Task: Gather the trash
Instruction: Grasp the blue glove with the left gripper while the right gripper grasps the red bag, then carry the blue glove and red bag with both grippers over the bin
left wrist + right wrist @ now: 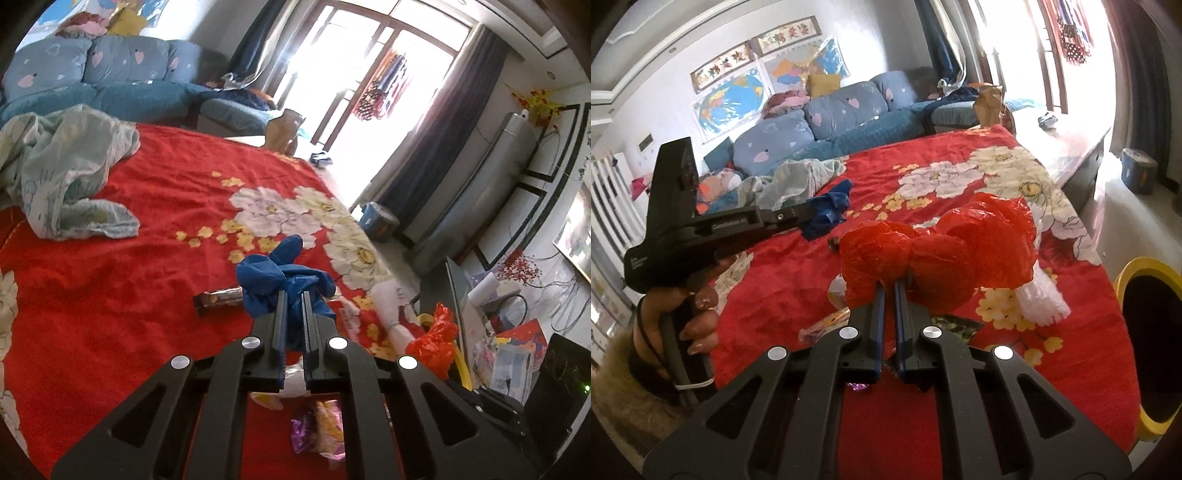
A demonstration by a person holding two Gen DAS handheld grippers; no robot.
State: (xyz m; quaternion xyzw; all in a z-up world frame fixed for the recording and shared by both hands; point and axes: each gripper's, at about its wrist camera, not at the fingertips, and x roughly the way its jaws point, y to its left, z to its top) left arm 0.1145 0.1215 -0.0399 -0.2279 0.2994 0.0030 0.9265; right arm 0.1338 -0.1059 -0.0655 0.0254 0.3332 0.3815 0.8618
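- Writing: the side of the left gripper, seen from the right wrist view, carries small pale lettering on its body and handle block — too blurred to read. Framed calligraphy panels and a world map hang on the far wall; their characters cannot be made out.
- Left gripper: fingers pressed nearly together, pinching a crumpled blue glove, which bunches at and beyond the fingertips, lifted above the red floral bedspread.
- Right gripper: fingers drawn close, pinching a red plastic bag that balloons to both sides of the tips.
- Trash on the bedspread: a brown foil wrapper lies just left of the glove; a purple-and-yellow wrapper lies beneath the left gripper's body.
- A white fringed bundle lies just right of the red bag, touching it.
- A yellow-rimmed bin stands beside the bed's right edge — near the right gripper.
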